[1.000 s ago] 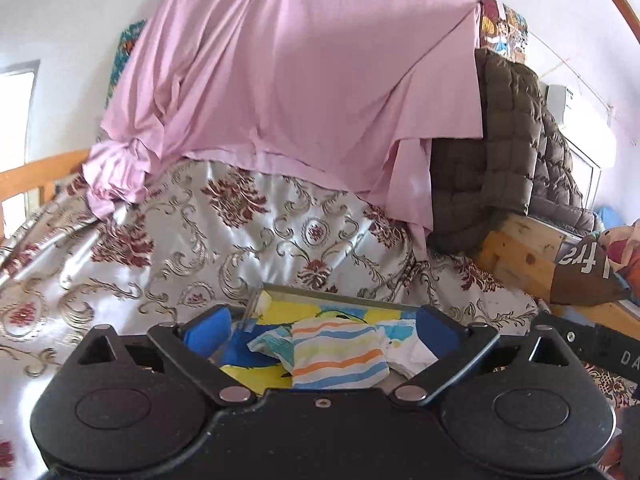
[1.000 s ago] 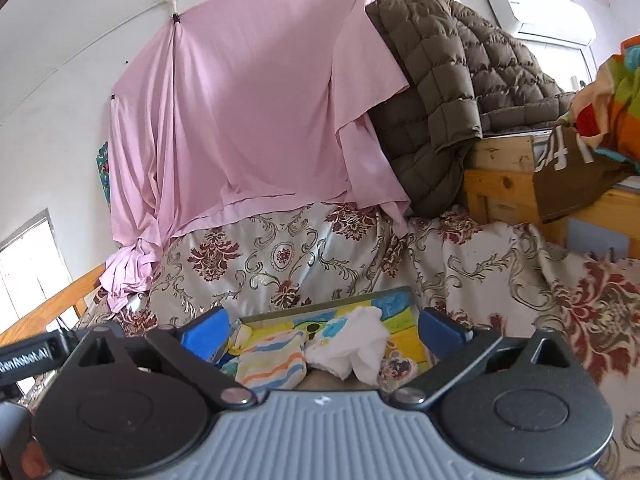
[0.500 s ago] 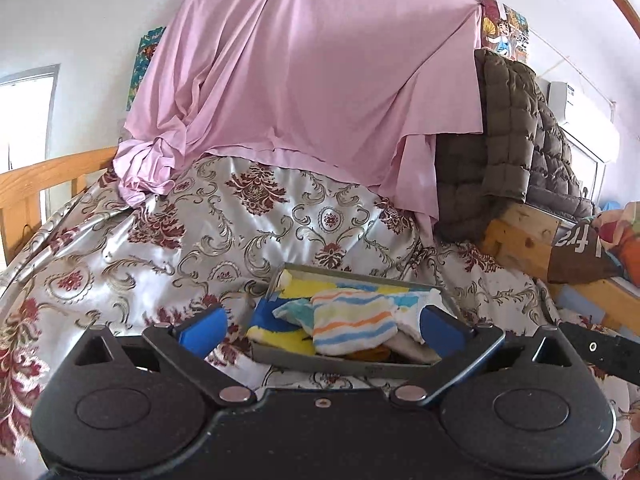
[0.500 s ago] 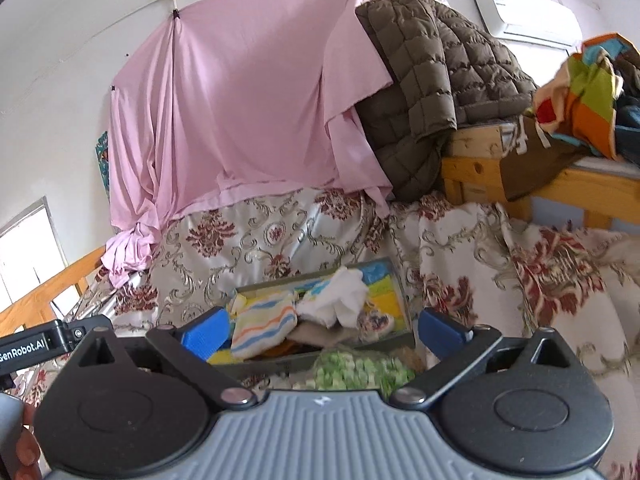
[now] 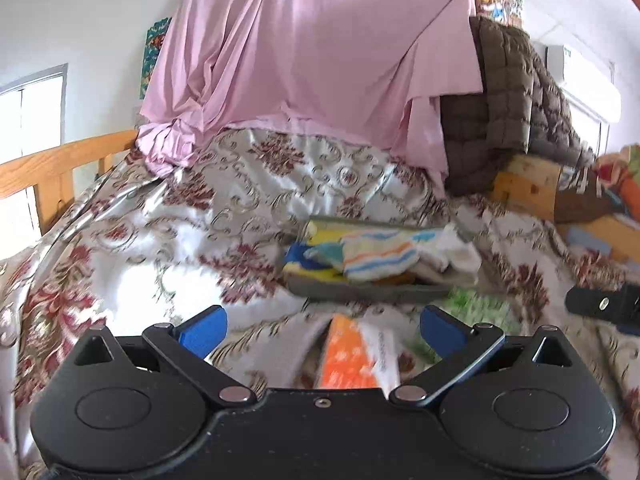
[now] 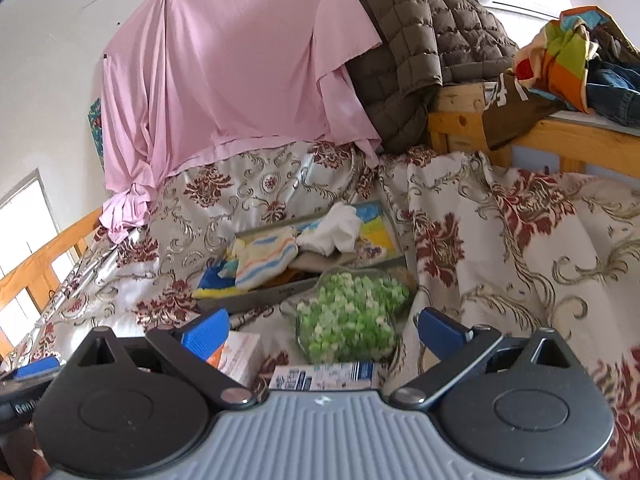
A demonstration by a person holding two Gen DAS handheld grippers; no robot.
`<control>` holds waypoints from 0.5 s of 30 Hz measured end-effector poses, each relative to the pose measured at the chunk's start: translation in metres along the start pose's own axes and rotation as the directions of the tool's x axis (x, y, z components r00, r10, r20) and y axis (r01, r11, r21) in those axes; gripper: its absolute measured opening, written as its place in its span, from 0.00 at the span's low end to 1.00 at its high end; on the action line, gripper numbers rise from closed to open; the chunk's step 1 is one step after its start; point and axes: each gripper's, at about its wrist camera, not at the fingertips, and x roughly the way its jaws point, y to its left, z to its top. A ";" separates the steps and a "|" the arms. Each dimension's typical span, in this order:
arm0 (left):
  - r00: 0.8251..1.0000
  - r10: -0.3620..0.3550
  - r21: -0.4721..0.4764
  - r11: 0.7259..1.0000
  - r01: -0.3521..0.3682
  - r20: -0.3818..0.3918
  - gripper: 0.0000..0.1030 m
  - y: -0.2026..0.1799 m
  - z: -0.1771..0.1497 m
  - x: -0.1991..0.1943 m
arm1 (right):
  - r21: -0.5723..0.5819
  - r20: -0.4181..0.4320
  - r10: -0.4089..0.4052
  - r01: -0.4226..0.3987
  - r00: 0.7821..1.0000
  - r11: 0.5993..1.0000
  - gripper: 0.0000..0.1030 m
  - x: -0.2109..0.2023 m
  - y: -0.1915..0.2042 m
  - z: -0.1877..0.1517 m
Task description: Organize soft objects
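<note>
On the bed's floral cover [image 6: 500, 248], a shallow grey tray [image 6: 256, 300] holds a striped cloth [image 6: 264, 258], a crumpled white cloth [image 6: 334, 232] beside it and blue-and-yellow fabric beneath. Just in front of the tray lies a green-and-white speckled bundle [image 6: 352, 316], with an orange-and-white packet [image 5: 346, 354] and a blue-printed packet [image 6: 326, 376] nearer. Both the left tool [image 5: 322, 326] and the right tool [image 6: 324, 328] hover with jaws spread wide, holding nothing.
</note>
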 end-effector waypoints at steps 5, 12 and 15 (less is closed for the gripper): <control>0.999 0.021 0.006 1.000 -0.020 -0.043 0.99 0.009 -0.013 -0.005 | 0.019 -0.021 -0.027 0.028 0.999 0.999 1.00 -0.007 0.002 -0.010; 0.998 0.042 0.019 0.999 -0.041 -0.048 0.99 0.013 -0.022 -0.013 | 0.005 -0.069 -0.067 0.067 0.995 0.998 1.00 -0.005 0.007 -0.019; 0.997 0.049 0.013 0.999 -0.048 -0.059 0.99 0.015 -0.026 -0.014 | -0.014 -0.093 -0.080 0.079 0.992 0.997 1.00 -0.005 0.012 -0.024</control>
